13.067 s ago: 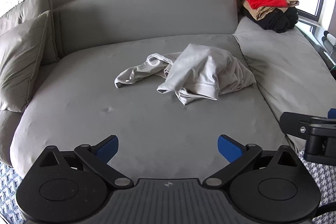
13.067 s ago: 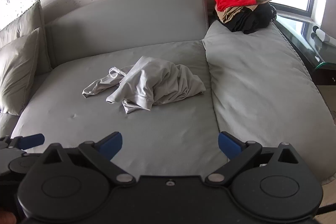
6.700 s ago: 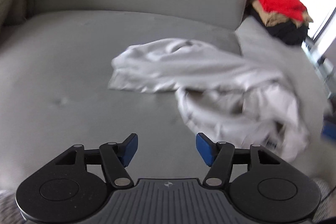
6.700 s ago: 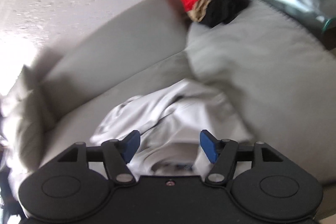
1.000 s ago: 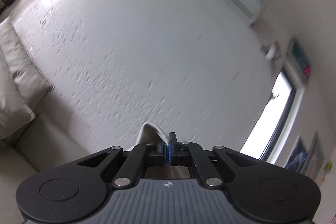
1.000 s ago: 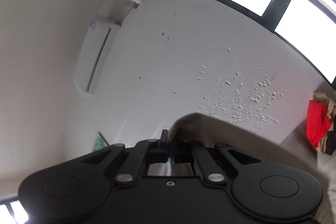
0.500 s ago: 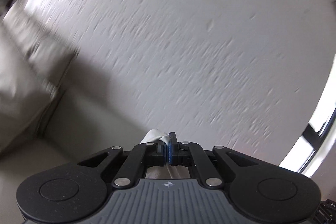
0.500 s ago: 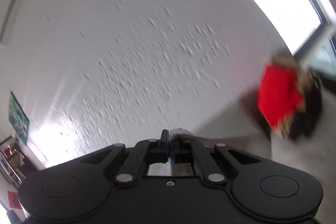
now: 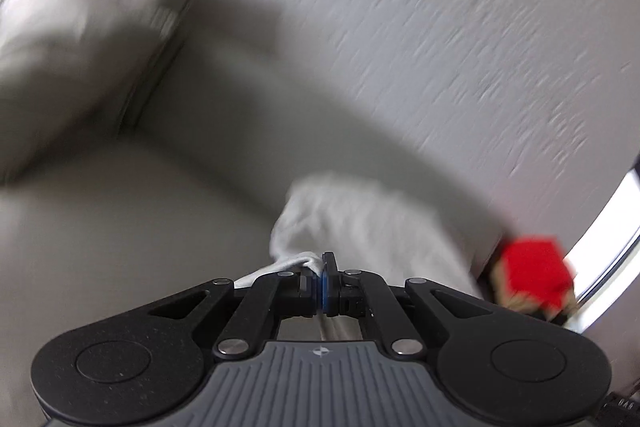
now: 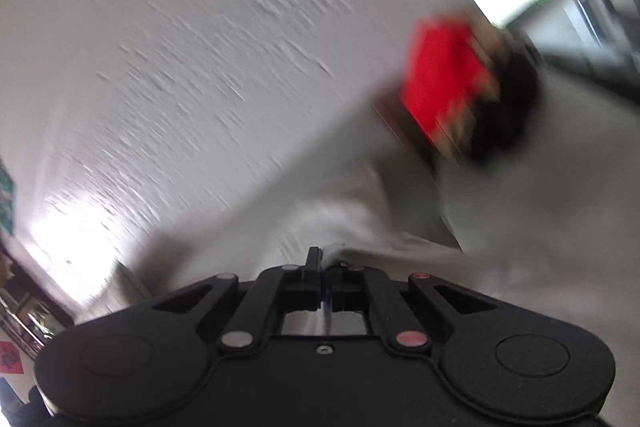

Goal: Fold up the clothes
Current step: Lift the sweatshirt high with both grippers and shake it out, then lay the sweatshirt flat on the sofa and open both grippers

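Note:
A light grey garment hangs between both grippers above the grey sofa. My left gripper is shut on one edge of it, with cloth bunched at the blue pads. My right gripper is shut on another edge of the same garment, which spreads out ahead of it. Both views are motion-blurred and most of the garment is hidden below the grippers.
The grey sofa seat and backrest lie ahead, with cushions at the left. A pile of red, tan and black clothes sits at the sofa's right end, also in the left wrist view. A textured white wall is behind.
Both grippers have tilted down from facing the wall: the sofa, cushions and clothes pile have come into view. Both stay shut on the garment, which now spreads out ahead.

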`<state>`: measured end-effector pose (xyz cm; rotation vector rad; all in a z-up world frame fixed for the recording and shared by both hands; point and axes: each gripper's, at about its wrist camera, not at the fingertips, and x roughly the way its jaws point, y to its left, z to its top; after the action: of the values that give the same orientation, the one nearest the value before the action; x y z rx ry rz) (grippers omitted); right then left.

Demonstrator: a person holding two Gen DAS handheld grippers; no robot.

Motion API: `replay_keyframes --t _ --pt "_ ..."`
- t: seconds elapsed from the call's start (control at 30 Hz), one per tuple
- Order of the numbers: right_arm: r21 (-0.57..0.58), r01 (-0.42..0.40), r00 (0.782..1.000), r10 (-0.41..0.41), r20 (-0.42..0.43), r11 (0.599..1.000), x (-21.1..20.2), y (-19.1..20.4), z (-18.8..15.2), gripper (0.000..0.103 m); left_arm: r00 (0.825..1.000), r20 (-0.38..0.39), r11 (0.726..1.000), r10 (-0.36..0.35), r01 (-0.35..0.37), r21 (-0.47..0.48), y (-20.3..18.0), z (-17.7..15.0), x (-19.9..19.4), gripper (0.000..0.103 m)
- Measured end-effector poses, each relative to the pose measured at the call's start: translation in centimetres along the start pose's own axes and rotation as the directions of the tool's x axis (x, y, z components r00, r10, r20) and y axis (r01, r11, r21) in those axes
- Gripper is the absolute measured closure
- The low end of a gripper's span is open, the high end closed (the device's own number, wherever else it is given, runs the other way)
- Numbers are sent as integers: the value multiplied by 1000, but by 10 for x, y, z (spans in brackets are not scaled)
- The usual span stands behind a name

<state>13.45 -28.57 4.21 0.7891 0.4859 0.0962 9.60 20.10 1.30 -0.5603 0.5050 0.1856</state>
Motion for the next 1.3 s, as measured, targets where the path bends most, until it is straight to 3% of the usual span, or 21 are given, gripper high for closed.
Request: replay_keyframes --t 0.13,0.23,0.3,0.43,0.57,0.73,0.87,1.0,1.1,1.13,1.17,1.2,1.3 --pt "63 91 989 -82 -123 994 10 -44 -56 101 988 -124 995 90 -94 -24 38 -51 29 102" --pt "53 140 974 -128 -185 989 13 -59 -82 101 972 -190 988 140 -148 -32 55 -71 39 102" --pt "26 160 969 -152 -194 987 10 -60 -88 101 965 -194 983 175 -181 -18 60 -73 37 102" --pt "-35 191 969 -194 -152 981 -2 -45 -78 101 977 -155 987 145 -153 -41 61 -60 14 102" --pt "-67 164 978 -171 -121 984 -18 -28 -61 101 987 -109 992 121 -124 -21 46 -45 -27 102" --pt "-75 154 973 -164 -163 985 -45 -19 -59 101 983 -129 991 134 -132 21 52 -48 -62 102" --pt "-119 183 957 -204 -204 976 -62 -24 -80 101 958 -152 967 242 -225 123 55 -72 -66 101" --pt "-162 234 925 -270 -268 959 -58 -36 -106 100 905 -191 906 379 -322 274 50 -99 -58 95" --pt "-189 246 915 -293 -279 950 -68 -37 -112 96 881 -186 864 435 -350 361 47 -113 -65 88" --pt "-203 252 914 -301 -271 946 -76 -35 -112 88 882 -181 863 434 -350 365 45 -114 -72 88" --pt "-215 249 916 -302 -263 944 -83 -32 -111 81 887 -174 863 429 -345 369 42 -116 -79 81" --pt "-232 244 920 -300 -251 942 -89 -29 -111 69 892 -164 862 421 -337 378 40 -118 -85 71" --pt "-273 222 930 -287 -229 936 -102 -19 -117 58 912 -169 867 374 -279 413 22 -129 -92 61"
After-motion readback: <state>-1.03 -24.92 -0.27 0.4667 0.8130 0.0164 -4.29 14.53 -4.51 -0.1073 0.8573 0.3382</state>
